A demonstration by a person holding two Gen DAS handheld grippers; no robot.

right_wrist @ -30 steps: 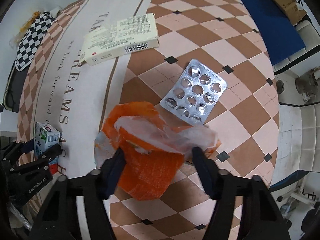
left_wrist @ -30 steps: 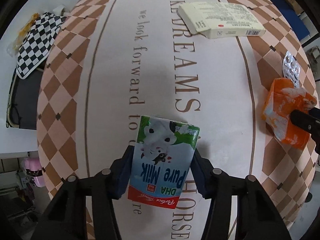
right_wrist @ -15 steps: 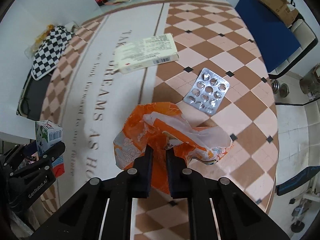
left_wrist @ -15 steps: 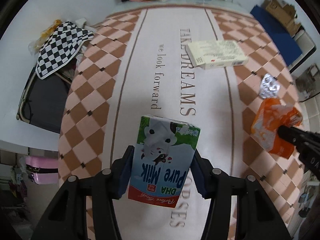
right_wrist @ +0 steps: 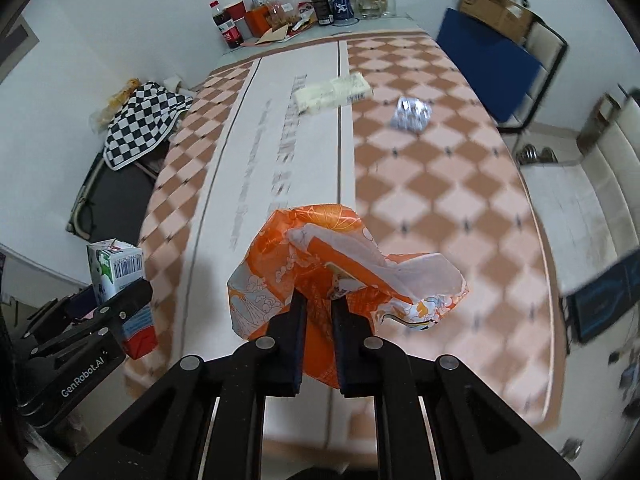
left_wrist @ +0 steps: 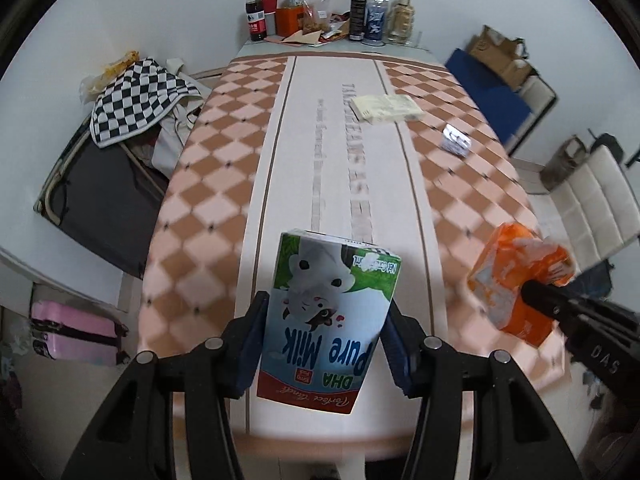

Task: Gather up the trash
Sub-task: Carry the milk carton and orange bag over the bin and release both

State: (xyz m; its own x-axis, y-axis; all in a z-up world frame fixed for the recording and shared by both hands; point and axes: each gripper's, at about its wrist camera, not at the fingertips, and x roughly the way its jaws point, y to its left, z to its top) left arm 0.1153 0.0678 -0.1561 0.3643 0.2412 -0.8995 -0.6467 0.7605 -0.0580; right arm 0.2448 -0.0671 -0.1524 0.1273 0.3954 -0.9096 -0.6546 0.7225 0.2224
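A glossy cardboard milk carton (left_wrist: 332, 312), rectangular and printed in green, blue and red with a cartoon cow and the words "Pure Milk", is clamped by its two side faces between the blue-padded fingers of the left gripper (left_wrist: 325, 344). It is held upside down, clear of the counter (left_wrist: 224, 200), above the near edge. A crinkled orange plastic wrapper (right_wrist: 340, 272), thin and shiny, with white cloud-like printing and a pale translucent flap hanging to one side, is pinched between the fingers of the right gripper (right_wrist: 319, 308), which are closed almost together on its crumpled middle. It too is lifted off the surface, over the near edge, to the right of the carton.

The counter is long with rounded corners, covered by a smooth cloth with brown and peach diamonds along both long sides and a cream central band carrying blurred lettering. Two loose items lie on it toward the far end: one flat, pale yellow cardboard box (left_wrist: 386, 108) on the central band, and one silvery foil blister pack (right_wrist: 411, 115) with domed pockets, nearer the right edge. At the far edge a cluster of bottles (left_wrist: 368, 12) and packets is seen, too crowded to count. Beside the left edge, off the counter, one black-and-white checked cloth (left_wrist: 136, 100) is draped, and one pink suitcase (left_wrist: 72, 336) lies on the floor.
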